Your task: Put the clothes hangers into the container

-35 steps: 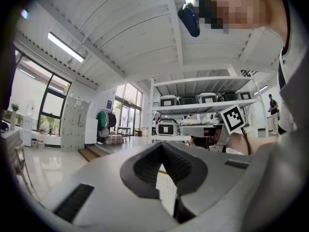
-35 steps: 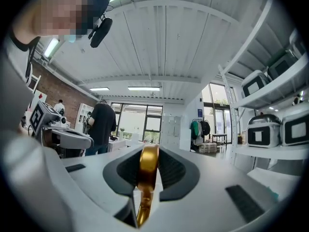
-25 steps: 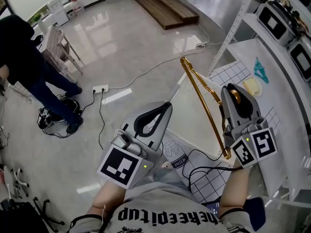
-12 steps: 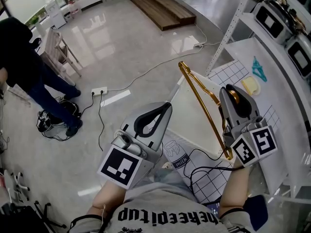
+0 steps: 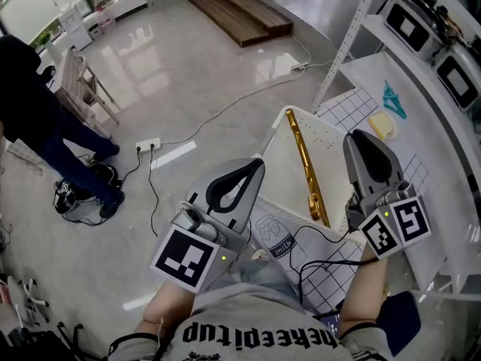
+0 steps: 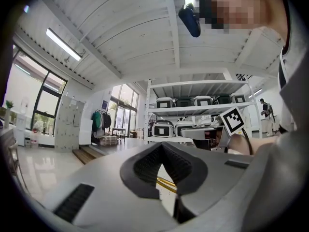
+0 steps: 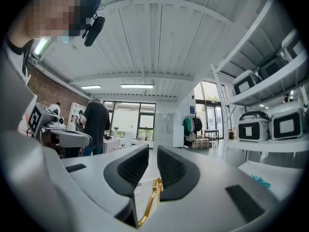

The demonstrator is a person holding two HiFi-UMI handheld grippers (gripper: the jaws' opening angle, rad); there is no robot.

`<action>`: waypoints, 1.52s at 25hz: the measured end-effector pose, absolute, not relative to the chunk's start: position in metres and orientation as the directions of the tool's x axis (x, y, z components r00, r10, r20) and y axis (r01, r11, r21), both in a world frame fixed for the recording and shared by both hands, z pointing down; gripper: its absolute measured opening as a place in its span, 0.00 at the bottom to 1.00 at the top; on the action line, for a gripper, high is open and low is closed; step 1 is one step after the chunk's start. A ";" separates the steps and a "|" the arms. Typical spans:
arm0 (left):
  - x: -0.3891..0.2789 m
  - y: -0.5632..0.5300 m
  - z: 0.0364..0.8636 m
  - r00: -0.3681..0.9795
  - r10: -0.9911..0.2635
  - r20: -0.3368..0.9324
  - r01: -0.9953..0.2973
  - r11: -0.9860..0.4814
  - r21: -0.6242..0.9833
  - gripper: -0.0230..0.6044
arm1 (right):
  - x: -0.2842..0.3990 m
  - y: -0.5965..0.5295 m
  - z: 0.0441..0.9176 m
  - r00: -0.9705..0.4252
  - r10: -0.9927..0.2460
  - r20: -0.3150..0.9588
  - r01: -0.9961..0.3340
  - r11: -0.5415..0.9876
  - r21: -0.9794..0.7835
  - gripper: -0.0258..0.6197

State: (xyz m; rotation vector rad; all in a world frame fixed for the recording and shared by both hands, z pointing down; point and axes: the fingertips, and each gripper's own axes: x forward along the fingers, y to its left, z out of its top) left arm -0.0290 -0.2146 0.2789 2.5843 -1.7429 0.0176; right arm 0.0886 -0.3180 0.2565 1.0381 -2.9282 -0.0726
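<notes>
A gold clothes hanger (image 5: 305,165) lies inside the white perforated container (image 5: 331,145), along its left wall. My right gripper (image 5: 364,137) hovers over the container's right side, apart from the hanger. Its jaws are closing with a narrow gap and nothing pressed between the pads. In the right gripper view the hanger (image 7: 149,200) shows below the gap of the right gripper (image 7: 152,149). My left gripper (image 5: 258,165) hangs left of the container, shut and empty; its tips meet in the left gripper view (image 6: 161,146).
A teal hanger (image 5: 393,101) and a yellow object (image 5: 382,127) lie on the checked mat (image 5: 353,113) on the shelf at right. A milk-print bag (image 5: 273,240) and black cables sit near my body. A person (image 5: 37,115) stands at far left by a power strip (image 5: 149,143).
The gold hanger has left my right gripper and dropped from upright into the container. The right jaws are now empty. The left gripper has stayed put.
</notes>
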 end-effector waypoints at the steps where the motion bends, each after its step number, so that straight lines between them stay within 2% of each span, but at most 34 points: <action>1: -0.029 -0.214 0.279 0.383 -0.923 0.021 -0.924 -0.383 0.015 0.06 | 0.090 -0.316 0.256 -0.770 -0.638 0.011 -0.637 0.769 0.054 0.13; 3: -0.028 -0.213 0.279 0.402 -0.916 0.017 -0.916 -0.402 0.019 0.06 | 0.093 -0.311 0.253 -0.752 -0.659 -0.002 -0.658 0.751 0.048 0.06; 19: 0.000 -0.197 0.273 0.618 -0.786 -0.007 -0.785 -0.618 0.036 0.06 | 0.115 -0.243 0.239 -0.633 -0.774 -0.021 -0.773 0.632 0.051 0.06; 38: 0.061 -0.156 0.265 0.842 -0.539 -0.019 -0.538 -0.842 0.029 0.06 | 0.141 -0.149 0.248 -0.455 -0.890 -0.031 -0.891 0.455 -0.002 0.05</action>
